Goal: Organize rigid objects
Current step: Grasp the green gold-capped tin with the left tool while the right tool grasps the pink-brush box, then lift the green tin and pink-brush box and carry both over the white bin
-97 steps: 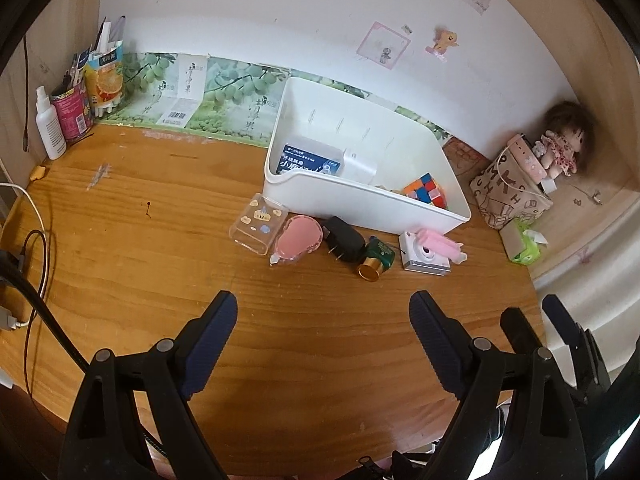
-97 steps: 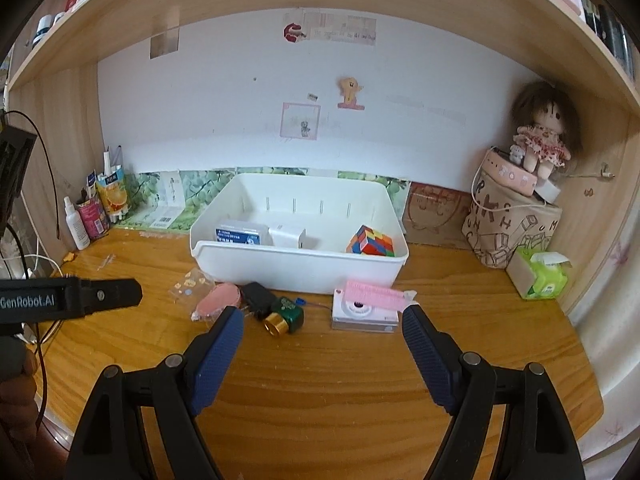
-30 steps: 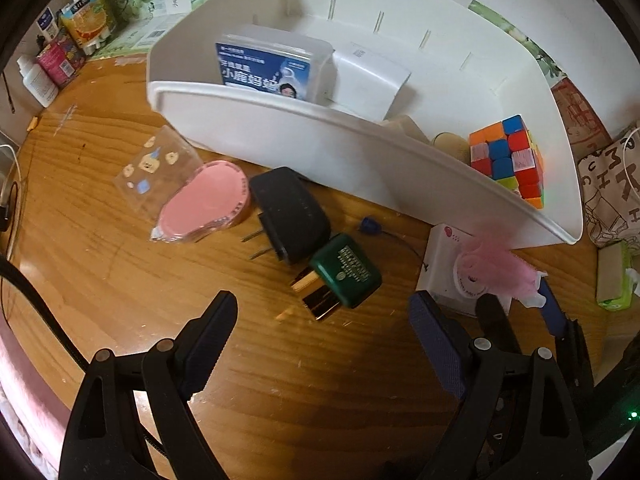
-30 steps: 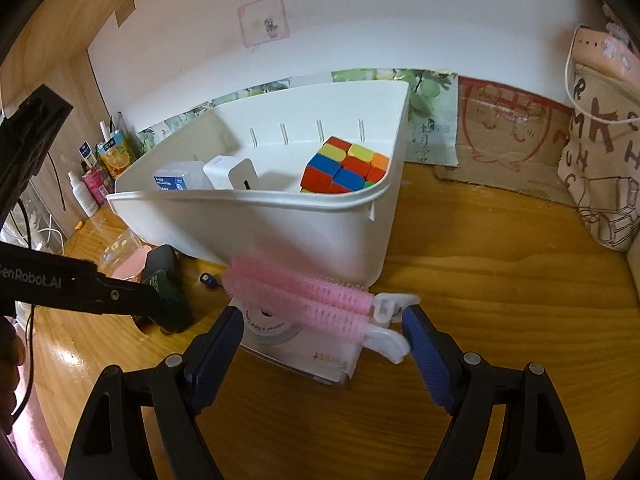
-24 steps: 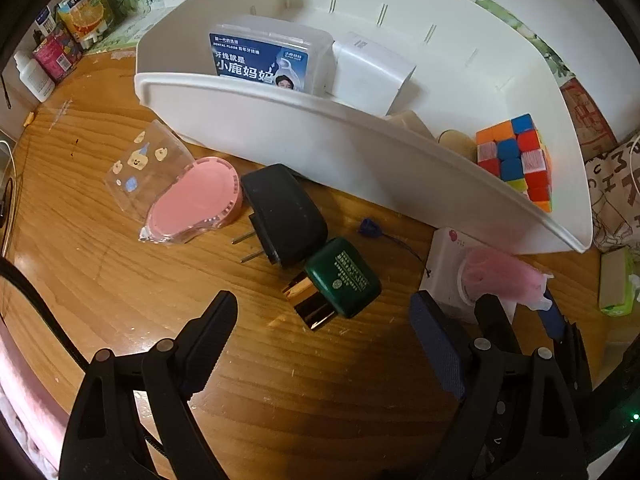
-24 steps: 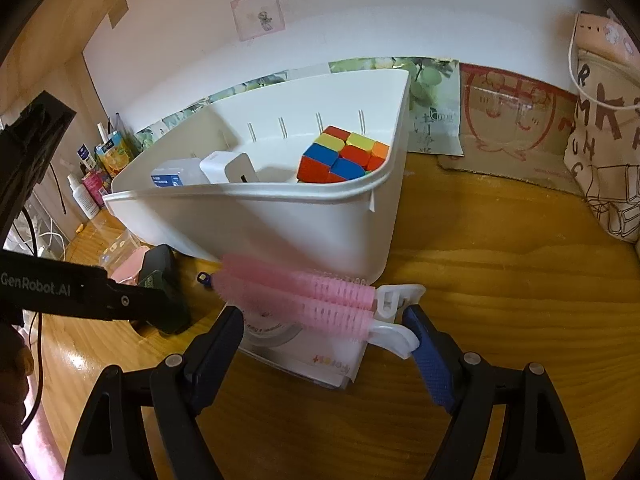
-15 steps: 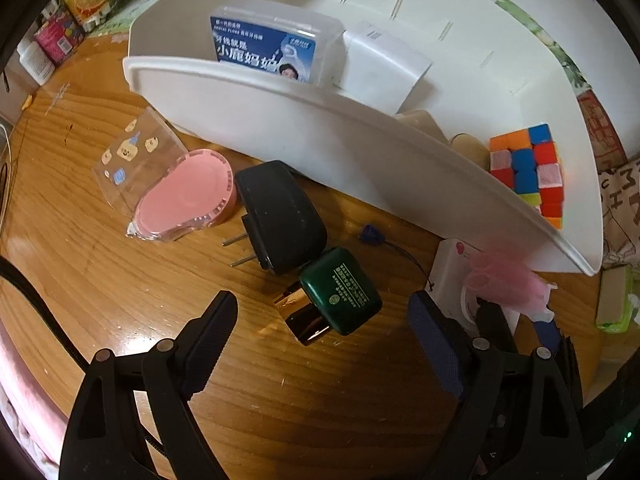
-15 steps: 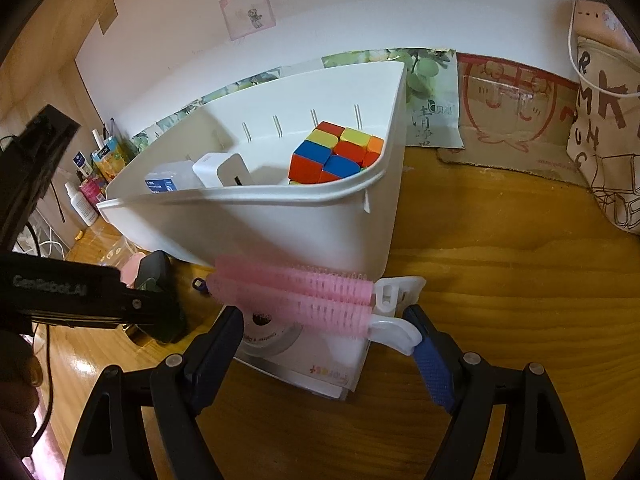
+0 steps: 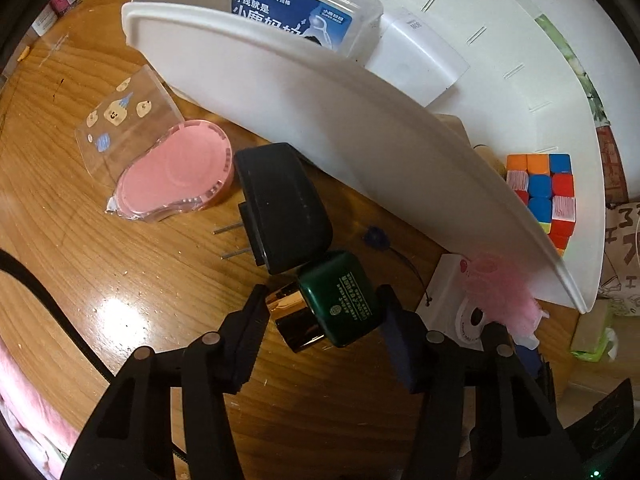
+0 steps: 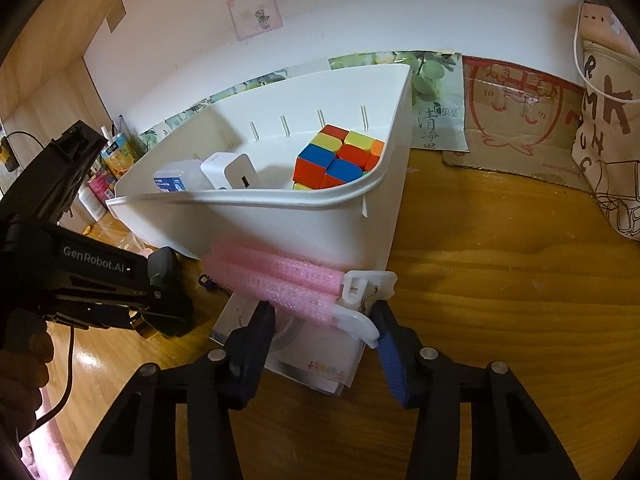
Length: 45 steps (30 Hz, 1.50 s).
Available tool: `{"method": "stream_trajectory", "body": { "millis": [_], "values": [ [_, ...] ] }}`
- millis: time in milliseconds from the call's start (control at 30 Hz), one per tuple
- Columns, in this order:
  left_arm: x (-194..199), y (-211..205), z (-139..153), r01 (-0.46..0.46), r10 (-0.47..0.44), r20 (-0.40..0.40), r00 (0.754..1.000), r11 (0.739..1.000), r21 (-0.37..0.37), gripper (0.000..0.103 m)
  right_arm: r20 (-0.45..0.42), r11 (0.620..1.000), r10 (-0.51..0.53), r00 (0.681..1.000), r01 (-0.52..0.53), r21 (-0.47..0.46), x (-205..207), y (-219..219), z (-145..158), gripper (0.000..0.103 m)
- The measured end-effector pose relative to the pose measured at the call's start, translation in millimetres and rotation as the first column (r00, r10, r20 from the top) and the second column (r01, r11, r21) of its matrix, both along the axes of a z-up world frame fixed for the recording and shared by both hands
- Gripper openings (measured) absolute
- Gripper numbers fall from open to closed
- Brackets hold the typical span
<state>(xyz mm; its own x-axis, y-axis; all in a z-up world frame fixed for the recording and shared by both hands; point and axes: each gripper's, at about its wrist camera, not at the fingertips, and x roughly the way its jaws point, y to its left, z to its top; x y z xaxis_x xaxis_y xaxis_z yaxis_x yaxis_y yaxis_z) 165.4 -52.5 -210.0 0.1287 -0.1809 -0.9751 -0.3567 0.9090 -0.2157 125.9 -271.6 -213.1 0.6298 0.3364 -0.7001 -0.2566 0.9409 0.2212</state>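
Note:
A green bottle with a gold cap (image 9: 340, 300) lies on the wooden desk in front of a white bin (image 9: 320, 92). My left gripper (image 9: 324, 304) points down over it. Its jaws are closing, and one pad meets the gold cap while the other meets the green body. A pink hair clip (image 10: 280, 276) with a white handle rests on a white toy camera (image 10: 304, 356) against the bin's front wall (image 10: 300, 232). My right gripper (image 10: 322, 320) straddles the clip's handle end. Its jaws are closing, but no firm press shows.
A black plug adapter (image 9: 280, 208) touches the bottle; a pink case (image 9: 176, 176) and a clear sticker box (image 9: 124, 120) lie to its left. The bin holds a colour cube (image 10: 340, 160), a white charger (image 9: 416, 52) and a floss box (image 9: 296, 8). A patterned bag (image 10: 608, 128) stands right.
My left gripper came down over the green bottle and its jaws narrowed from wide open onto it. The right gripper's jaws drew in around the clip's handle end; that hand barely moved.

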Motion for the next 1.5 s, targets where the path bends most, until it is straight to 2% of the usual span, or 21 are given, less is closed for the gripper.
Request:
{"method": "stream_trajectory", "body": {
  "millis": [200,467,700,1033,1233,1500],
  "values": [
    [2,8,0,0.002,-0.002,-0.002,1.0,1.0,-0.01,0.058,-0.002,0.999,0.033,0.999,-0.033,-0.001,-3,-3,2,0.036],
    [-7,-10,8,0.017,-0.017,-0.001,1.0,1.0,-0.012,0.057,0.063,0.993,0.115,0.991,-0.114,-0.013,-16,9,17,0.022],
    [-12,-5,26,0.021,-0.02,0.037,0.999,0.999,-0.028,0.057,0.081,0.993,0.12,0.989,-0.121,0.0,-22,12,26,0.02],
    [-41,5,52,0.005,-0.001,0.103,0.995,0.999,-0.039,0.057,0.122,0.991,0.128,0.984,-0.131,0.023,-35,13,44,0.02],
    [-57,10,75,0.0,0.007,0.171,0.985,0.999,-0.04,0.057,0.153,0.988,0.145,0.977,-0.151,0.025,-44,18,56,0.02],
    [-62,21,106,0.009,-0.009,0.262,0.965,1.0,0.0,0.057,0.198,0.987,0.153,0.968,-0.16,0.016,-46,24,69,0.02]
  ]
}}
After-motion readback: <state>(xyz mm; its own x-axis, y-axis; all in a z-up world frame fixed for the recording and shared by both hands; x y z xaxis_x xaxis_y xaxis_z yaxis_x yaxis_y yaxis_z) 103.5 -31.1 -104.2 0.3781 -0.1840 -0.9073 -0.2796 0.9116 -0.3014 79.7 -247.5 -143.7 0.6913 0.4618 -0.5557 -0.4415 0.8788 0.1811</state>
